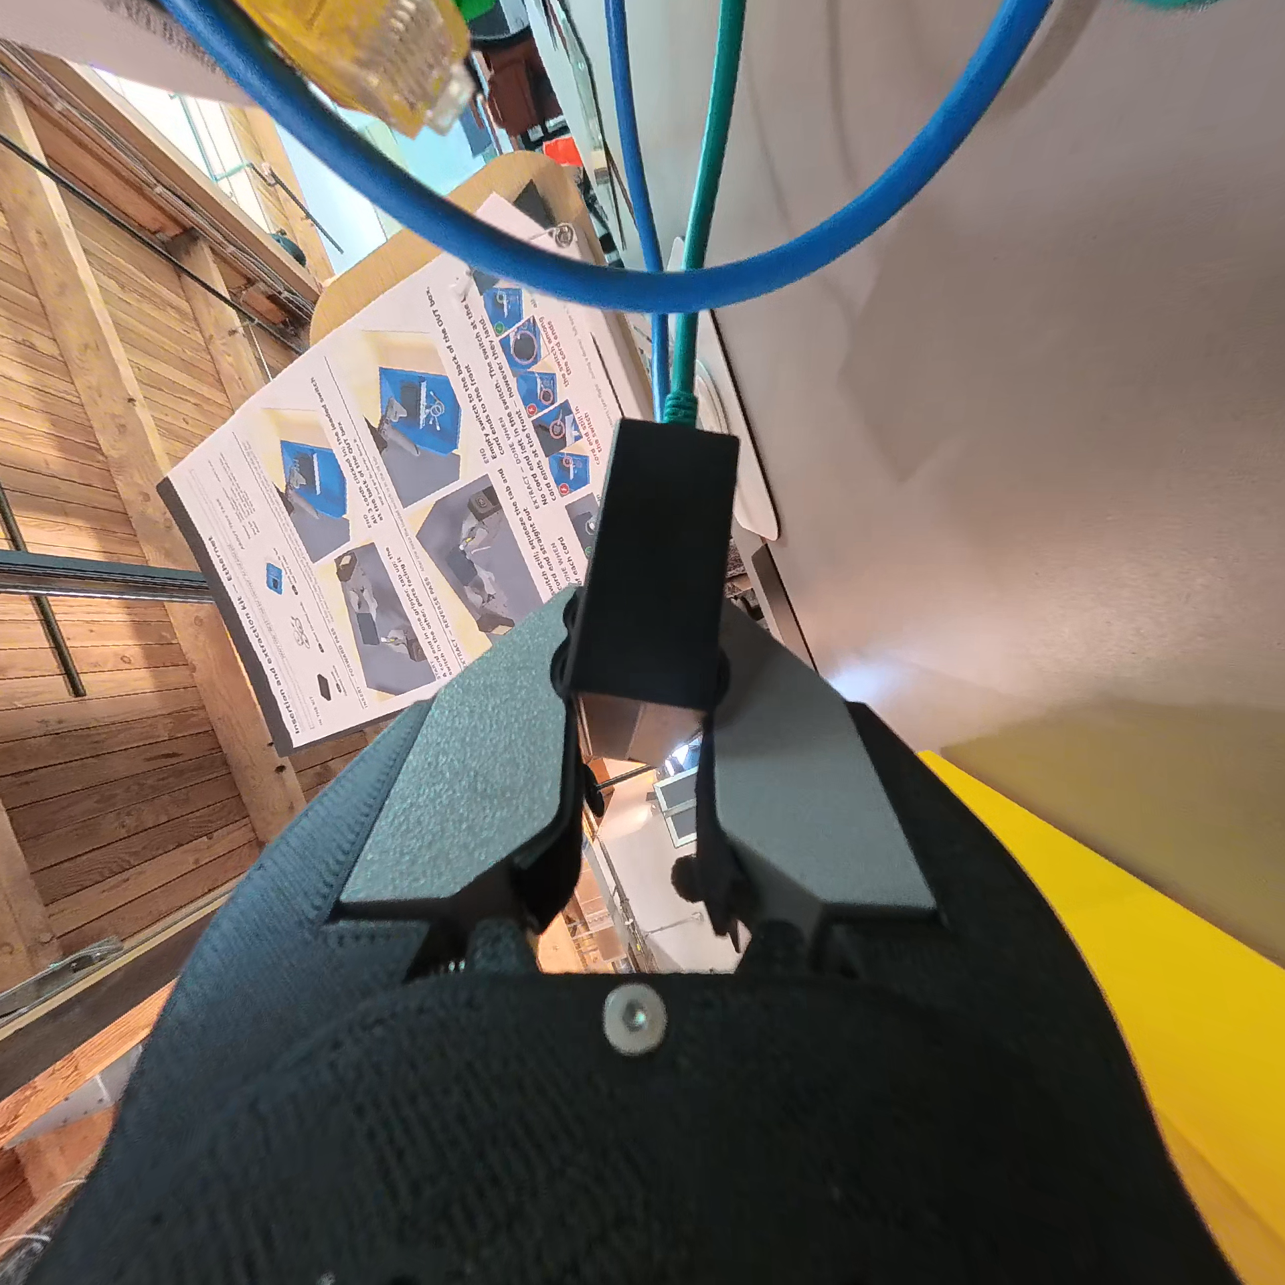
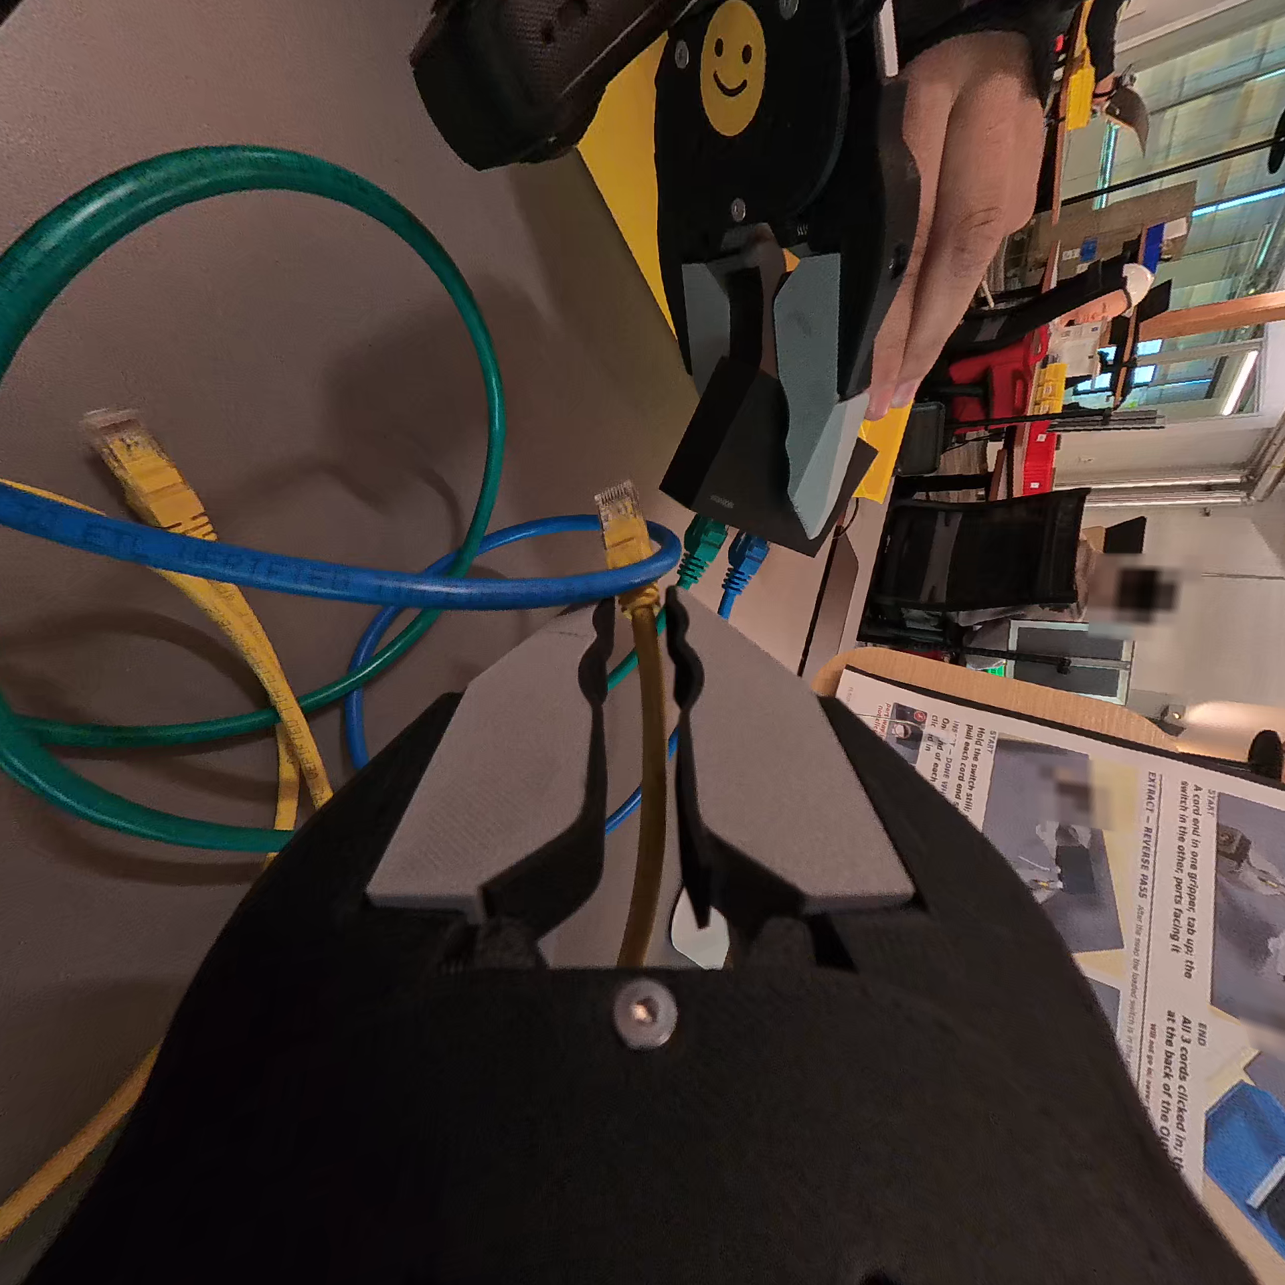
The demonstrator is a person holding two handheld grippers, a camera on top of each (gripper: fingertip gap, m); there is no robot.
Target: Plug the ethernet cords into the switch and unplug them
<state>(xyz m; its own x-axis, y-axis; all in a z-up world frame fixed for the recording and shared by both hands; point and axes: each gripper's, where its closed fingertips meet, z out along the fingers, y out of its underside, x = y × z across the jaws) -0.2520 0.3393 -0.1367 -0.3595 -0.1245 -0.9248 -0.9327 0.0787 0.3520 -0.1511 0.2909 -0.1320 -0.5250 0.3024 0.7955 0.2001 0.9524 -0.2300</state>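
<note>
My left gripper [image 1: 643, 653] is shut on the black switch [image 1: 657, 556], held above the grey table; it also shows in the right wrist view [image 2: 737, 459]. A green cord [image 1: 685, 375] and a blue cord [image 1: 657, 348] are plugged into the switch's far side; their plugs show in the right wrist view, green [image 2: 702, 546] and blue [image 2: 744, 556]. My right gripper [image 2: 640, 612] is shut on the yellow cord [image 2: 643, 765] just behind its plug [image 2: 622, 528], which points toward the switch, a short way from it. The yellow plug also shows in the left wrist view [image 1: 396, 62].
The yellow cord's other plug [image 2: 139, 466] lies on the grey table [image 2: 278, 334] among green [image 2: 445, 292] and blue [image 2: 278, 556] cord loops. A printed instruction sheet [image 1: 389, 487] stands on a board. A yellow mat [image 1: 1147, 973] lies nearby. A person's hand [image 2: 952, 208] holds the left gripper. Left tips to right tips: about 12 cm.
</note>
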